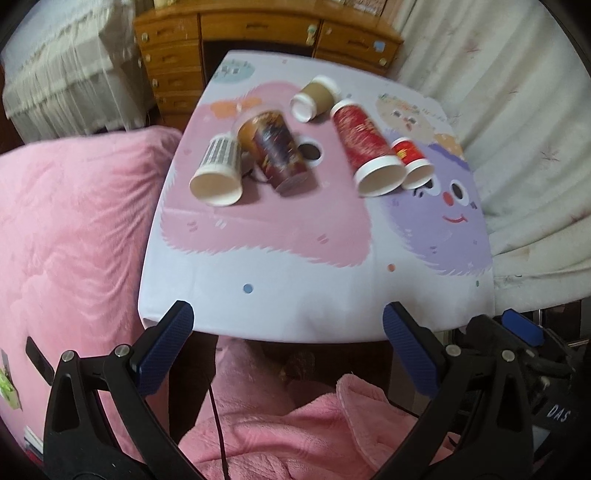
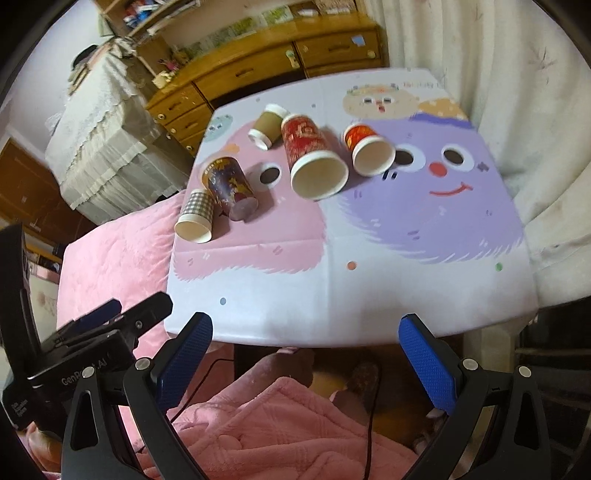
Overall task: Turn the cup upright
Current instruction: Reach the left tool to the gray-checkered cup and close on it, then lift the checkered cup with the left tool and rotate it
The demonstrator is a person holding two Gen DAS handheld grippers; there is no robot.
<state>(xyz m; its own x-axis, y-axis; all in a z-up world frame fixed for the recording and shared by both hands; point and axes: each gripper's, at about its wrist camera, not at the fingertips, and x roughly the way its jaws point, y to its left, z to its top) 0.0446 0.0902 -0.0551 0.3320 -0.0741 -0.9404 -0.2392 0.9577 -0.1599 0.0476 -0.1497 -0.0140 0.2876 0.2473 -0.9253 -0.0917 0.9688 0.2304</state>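
Several paper cups lie on their sides on the cartoon-print table (image 1: 295, 295): a checked cup (image 1: 218, 168) (image 2: 195, 218), a dark patterned cup (image 1: 279, 151) (image 2: 231, 186), a brown cup (image 1: 316, 98) (image 2: 267, 125), a large red cup (image 1: 365, 146) (image 2: 312, 157) and a small red cup (image 1: 412, 160) (image 2: 367, 147). My left gripper (image 1: 288, 325) is open and empty, held off the table's near edge. My right gripper (image 2: 306, 334) is open and empty, also at the near edge. The left gripper's body shows in the right wrist view (image 2: 92, 347).
A pink quilted bed (image 1: 74, 240) lies left of the table. A white draped cloth (image 1: 517, 129) is on the right. A wooden drawer unit (image 1: 258, 33) stands behind. My lap in a pink robe (image 1: 295, 424) is below the table edge.
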